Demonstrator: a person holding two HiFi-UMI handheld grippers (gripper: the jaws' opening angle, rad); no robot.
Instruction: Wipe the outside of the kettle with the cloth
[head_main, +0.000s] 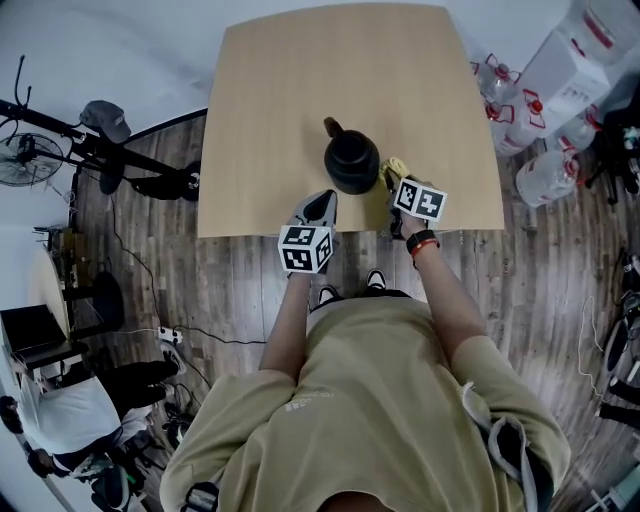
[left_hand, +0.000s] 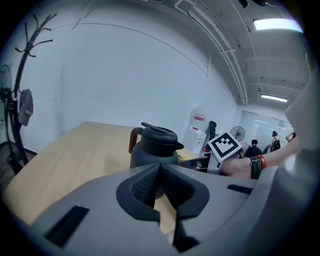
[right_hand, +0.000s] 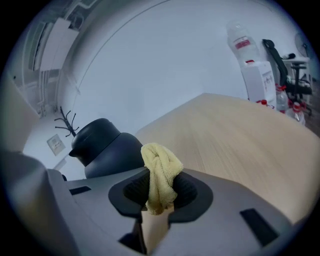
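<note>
A dark grey kettle (head_main: 351, 160) with a brown handle (head_main: 332, 127) stands upright near the front edge of the wooden table (head_main: 270, 100). My right gripper (head_main: 394, 182) is just right of it, shut on a bunched yellow cloth (head_main: 393, 168). In the right gripper view the cloth (right_hand: 160, 172) sticks up from between the jaws, with the kettle (right_hand: 107, 147) close behind on the left. My left gripper (head_main: 322, 206) sits at the table's front edge, just short of the kettle. In the left gripper view that gripper (left_hand: 160, 171) is shut on nothing, and the kettle (left_hand: 155, 147) stands straight ahead.
Large water bottles (head_main: 545, 175) and a white box (head_main: 575, 55) stand on the floor right of the table. A fan (head_main: 25, 160) and a stand are to the left. Bare tabletop stretches behind the kettle.
</note>
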